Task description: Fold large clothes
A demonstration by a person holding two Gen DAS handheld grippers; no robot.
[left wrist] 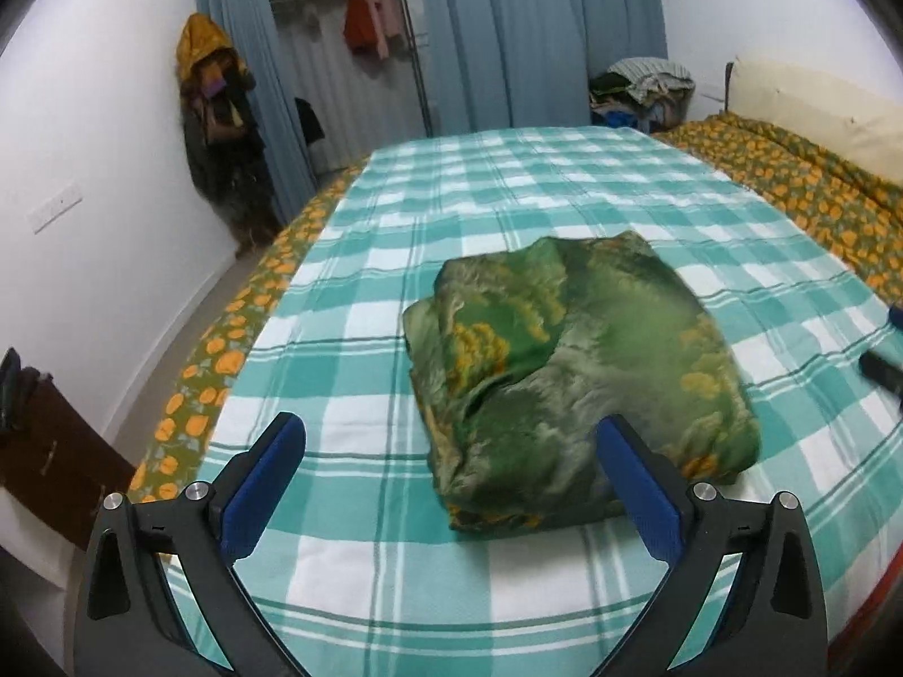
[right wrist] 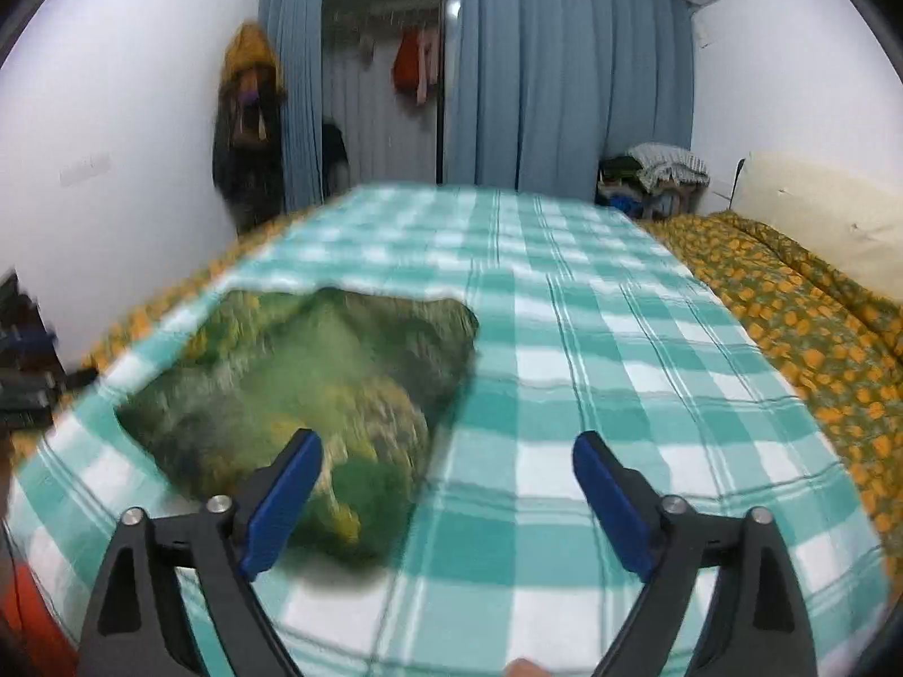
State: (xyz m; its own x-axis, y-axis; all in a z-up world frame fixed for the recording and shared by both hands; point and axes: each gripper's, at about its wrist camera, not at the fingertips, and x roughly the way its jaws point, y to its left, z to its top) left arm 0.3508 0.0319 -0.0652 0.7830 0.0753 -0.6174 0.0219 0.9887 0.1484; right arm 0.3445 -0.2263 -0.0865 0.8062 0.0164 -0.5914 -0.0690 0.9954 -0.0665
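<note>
A green garment with yellow-orange print (left wrist: 575,372) lies folded in a compact bundle on the teal-and-white checked bedspread (left wrist: 395,214). My left gripper (left wrist: 451,440) is open and empty, just above the bundle's near left edge. In the right wrist view the bundle (right wrist: 305,383) is blurred and sits left of centre. My right gripper (right wrist: 446,451) is open and empty, its left finger (right wrist: 282,502) over the bundle's near right corner. The right gripper's tip shows in the left wrist view (left wrist: 883,366) at the right edge.
An orange-flowered green sheet (left wrist: 801,186) covers the bed's right side and left border. A cream pillow (left wrist: 818,107) lies at the far right. A clothes pile (left wrist: 649,90) sits by the blue curtains (left wrist: 508,39). Hanging coats (left wrist: 220,124) are on the left wall.
</note>
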